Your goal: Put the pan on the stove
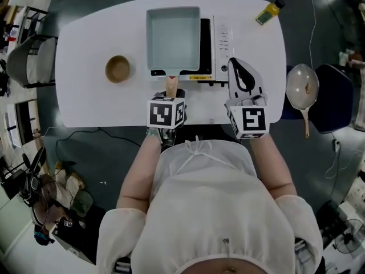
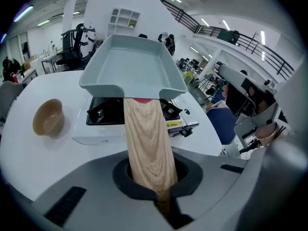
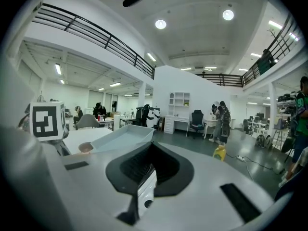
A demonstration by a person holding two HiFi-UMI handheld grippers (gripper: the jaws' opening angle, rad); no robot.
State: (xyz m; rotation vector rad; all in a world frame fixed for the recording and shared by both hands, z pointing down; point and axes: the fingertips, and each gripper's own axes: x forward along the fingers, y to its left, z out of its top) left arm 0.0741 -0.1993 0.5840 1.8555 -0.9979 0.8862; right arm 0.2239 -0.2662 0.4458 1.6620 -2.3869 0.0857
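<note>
The white round-cornered table (image 1: 85, 50) fills the upper half of the head view and carries everything the task needs. At its upper middle sits the white portable gas stove (image 1: 221, 39) with a black burner grate, its control panel to the right.

Over that burner is the pale blue-grey square pan (image 1: 173, 36), its light wooden handle (image 1: 171, 85) pointing down the frame toward the person. The left tongs (image 1: 171, 95) are clamped on the near end of the handle. This keeps the hand clear of the burner and lets the pan be lowered by its handle. In the left gripper view the black grate shows below the pan's near edge with a gap, so I judge the pan is held just above the stove, not yet resting on it.

The right tongs (image 1: 236, 64) lie at the stove's right side, beside the control panel. Their jaws are together on nothing, so they seem only to be waiting out of the way.

Nothing stands between pan and burner. At the right edge, off the table, a pale round frying pan (image 1: 301, 84) rests on a dark blue seat. A small round wooden bowl (image 1: 117, 68) stands left of the stove, well apart from it. A small yellow bottle (image 1: 268, 11) lies at the table's upper right.
</note>
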